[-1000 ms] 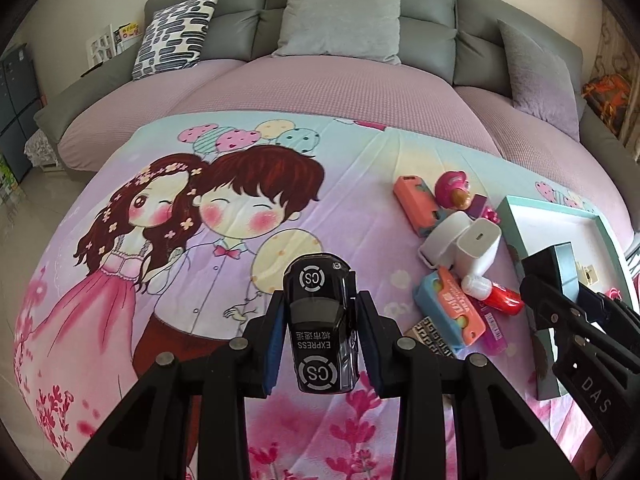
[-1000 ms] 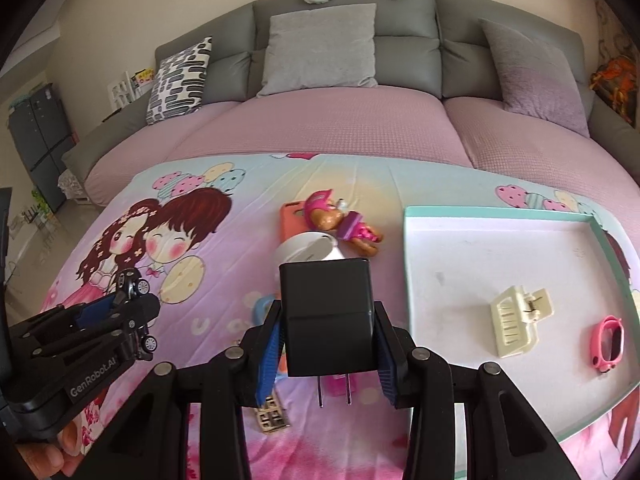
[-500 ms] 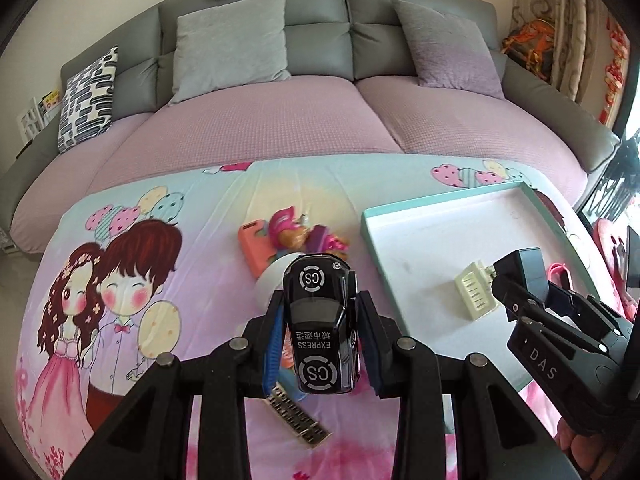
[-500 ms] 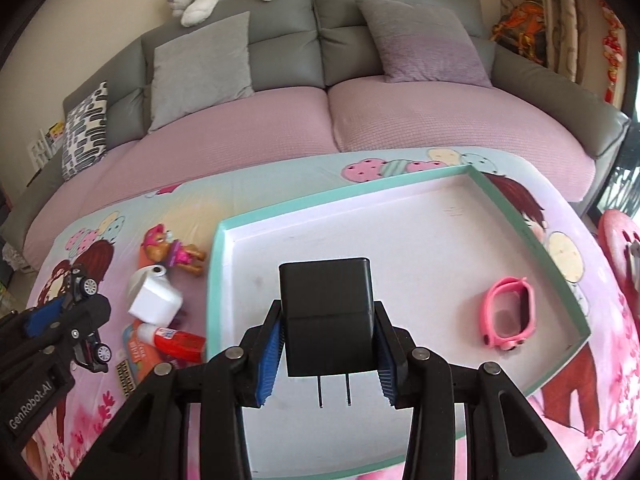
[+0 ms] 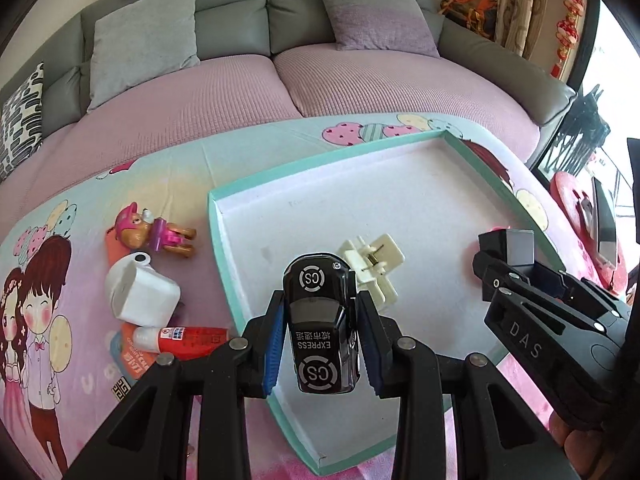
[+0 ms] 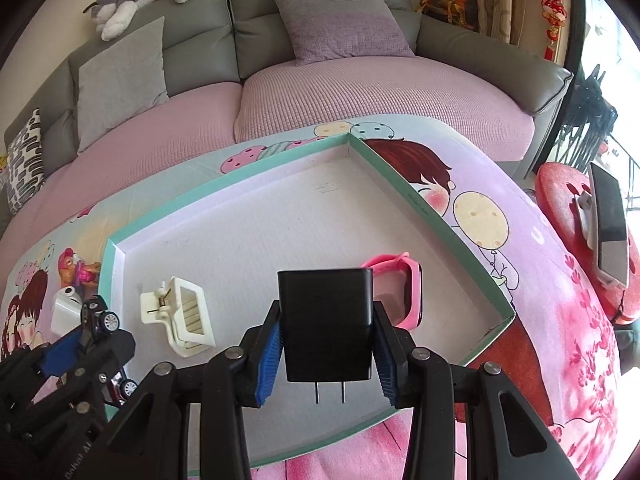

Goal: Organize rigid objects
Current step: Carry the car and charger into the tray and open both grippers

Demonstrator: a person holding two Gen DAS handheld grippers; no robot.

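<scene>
Leftmost, lying on the cartoon-printed cloth (image 5: 256, 152) outside the tray: pink dog figure (image 5: 154, 232), white charger (image 5: 140, 296), red tube (image 5: 188, 336). Next, left gripper (image 5: 320, 344) with jaws pinching black toy car (image 5: 320, 324) by its sides, held over the teal-rimmed tray (image 6: 452, 224) near the cream hair clip (image 6: 180, 316) lying inside. Rightmost, right gripper (image 6: 326, 346) with jaws clamped on black plug adapter (image 6: 326, 320), prongs toward the camera, above the tray floor just beside the pink watch (image 6: 400, 292).

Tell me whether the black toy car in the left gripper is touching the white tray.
Cannot tell. In the left wrist view the black toy car, clamped in the left gripper, overlaps the white tray, hiding any gap.
</scene>
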